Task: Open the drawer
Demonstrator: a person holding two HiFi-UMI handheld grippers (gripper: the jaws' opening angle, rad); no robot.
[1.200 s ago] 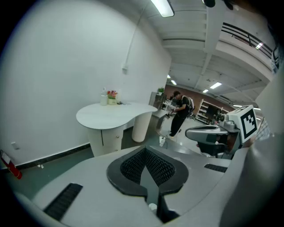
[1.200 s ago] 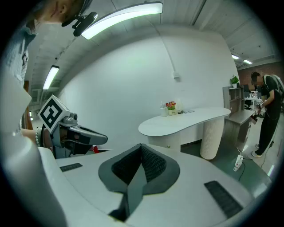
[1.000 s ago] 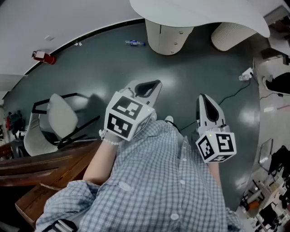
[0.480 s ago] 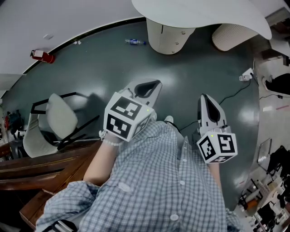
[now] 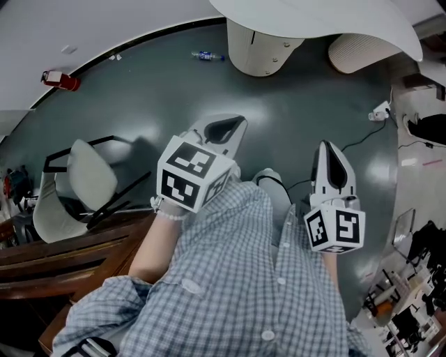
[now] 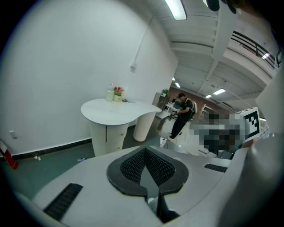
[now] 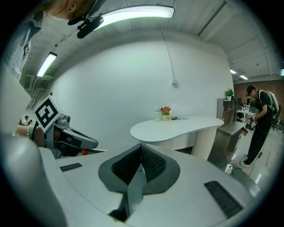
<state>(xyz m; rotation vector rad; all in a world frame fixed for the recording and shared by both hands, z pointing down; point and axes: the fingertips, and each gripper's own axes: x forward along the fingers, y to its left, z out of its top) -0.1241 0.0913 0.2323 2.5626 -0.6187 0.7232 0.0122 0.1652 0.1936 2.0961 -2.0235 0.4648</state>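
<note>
Checked cloth of the person's shirt [image 5: 265, 279] fills the bottom of the head view, with both tools held out just beyond it over a dark green floor [image 5: 153, 104]. The left gripper [image 5: 233, 124] has its ribbed jaws closed tip to tip with nothing between them, as its own view shows. Its marker cube [image 5: 191, 174] sits close against the shirt. The right gripper [image 5: 329, 150] is likewise closed and empty, the pads pressed into one seam, and its marker cube [image 5: 336, 229] is nearest the body. The two tools are apart, side by side, both pointing away from the person and somewhat downward.

A wooden desk [image 5: 63, 251] lies at the person's left, and just beyond it a pale chair [image 5: 83, 185] with a dark frame. To the right a thin cable [image 5: 348, 150] runs across the floor to a white power strip [image 5: 380, 111].

Farther out, a small bottle [image 5: 207, 56] lies on the floor and a red fire extinguisher [image 5: 54, 79] stands by the curved wall. A white table [image 5: 313, 17] with a rounded top stands at the far end, well apart from both grippers. The pedestal [image 5: 261, 49] under it carries small knobs, though whether that front is the drawer cannot be told. Flowers [image 7: 165, 111] stand on the tabletop, and a person [image 7: 259, 119] stands beyond it.
</note>
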